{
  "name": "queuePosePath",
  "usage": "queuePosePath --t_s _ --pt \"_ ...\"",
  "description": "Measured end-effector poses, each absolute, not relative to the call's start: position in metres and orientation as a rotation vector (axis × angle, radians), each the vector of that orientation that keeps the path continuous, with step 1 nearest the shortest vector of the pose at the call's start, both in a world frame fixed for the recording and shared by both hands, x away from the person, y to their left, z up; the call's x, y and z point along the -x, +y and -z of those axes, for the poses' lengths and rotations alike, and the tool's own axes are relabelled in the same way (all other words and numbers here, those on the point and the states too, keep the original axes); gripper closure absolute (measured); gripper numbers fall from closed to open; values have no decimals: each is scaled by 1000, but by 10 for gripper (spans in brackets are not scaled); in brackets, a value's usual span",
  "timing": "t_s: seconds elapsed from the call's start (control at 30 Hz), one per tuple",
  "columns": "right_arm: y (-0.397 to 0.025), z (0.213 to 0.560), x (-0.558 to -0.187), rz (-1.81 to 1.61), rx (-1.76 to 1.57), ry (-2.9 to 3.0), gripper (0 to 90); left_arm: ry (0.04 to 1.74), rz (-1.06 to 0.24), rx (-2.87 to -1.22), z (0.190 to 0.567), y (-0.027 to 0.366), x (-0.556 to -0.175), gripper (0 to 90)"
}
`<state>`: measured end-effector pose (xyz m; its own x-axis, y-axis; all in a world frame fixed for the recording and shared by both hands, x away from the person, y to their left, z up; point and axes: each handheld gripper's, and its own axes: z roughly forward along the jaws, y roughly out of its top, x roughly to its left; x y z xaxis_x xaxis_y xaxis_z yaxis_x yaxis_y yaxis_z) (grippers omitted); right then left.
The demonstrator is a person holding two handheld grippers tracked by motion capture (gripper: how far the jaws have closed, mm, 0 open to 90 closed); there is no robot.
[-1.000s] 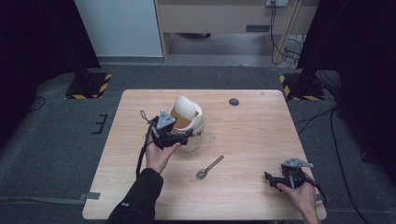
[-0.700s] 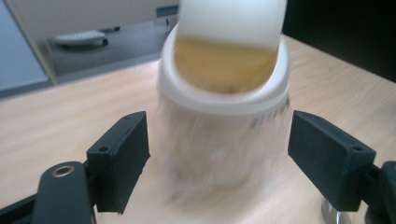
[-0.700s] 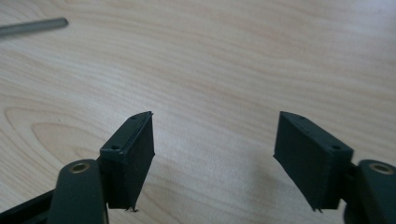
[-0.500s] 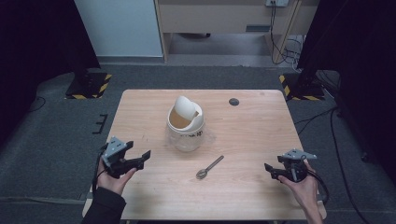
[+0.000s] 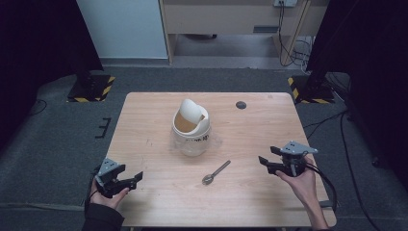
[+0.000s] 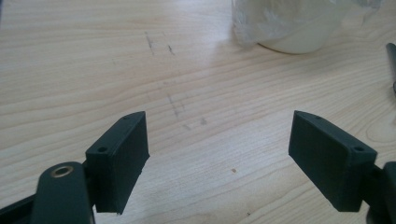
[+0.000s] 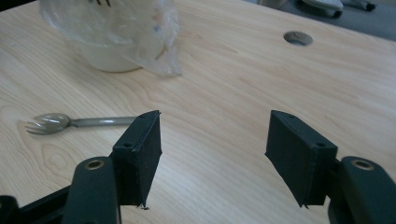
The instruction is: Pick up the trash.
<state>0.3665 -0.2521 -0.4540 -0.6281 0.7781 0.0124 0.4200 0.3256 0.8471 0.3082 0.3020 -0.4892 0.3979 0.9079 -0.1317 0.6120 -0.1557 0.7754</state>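
A small white bin (image 5: 191, 129) with a tilted swing lid and a clear plastic liner stands near the middle of the wooden table (image 5: 250, 130). Its base and crinkled liner appear in the left gripper view (image 6: 299, 23) and the right gripper view (image 7: 116, 32). A grey spork (image 5: 215, 172) lies in front of the bin, its head toward me; the right gripper view has the spork (image 7: 70, 122) left of the jaws. My left gripper (image 5: 130, 180) hovers open at the table's near-left corner (image 6: 217, 149). My right gripper (image 5: 265, 161) is open at the near right (image 7: 212, 149), holding nothing.
A round cable hole (image 5: 241, 105) sits at the table's far right (image 7: 298, 38). Faint pencil-like marks (image 6: 173, 100) cross the wood ahead of the left gripper. Black stand bases with yellow striping (image 5: 91, 86) rest on the grey floor beyond the table.
My left gripper let go of the bin and drew back to the table's near-left corner, now open. The right gripper rose slightly at the near right.
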Motion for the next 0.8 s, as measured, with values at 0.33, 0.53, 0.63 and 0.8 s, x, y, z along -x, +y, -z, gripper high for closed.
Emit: queuePosePath --t_s 0.33,0.53,0.63,0.8 --pt "-218 435 -385 -1355 -913 2229 334 1323 -442 -1901 496 306 -312 198" --pt "-191 444 -391 -1417 -827 2302 354 1315 -420 -1924 501 304 -314 198" --pt "-182 453 -393 -1403 -801 2336 355 1298 -419 -1943 501 302 -314 198" --pt "-166 468 -394 -1399 -762 2408 364 1290 -414 -1969 503 301 -315 198"
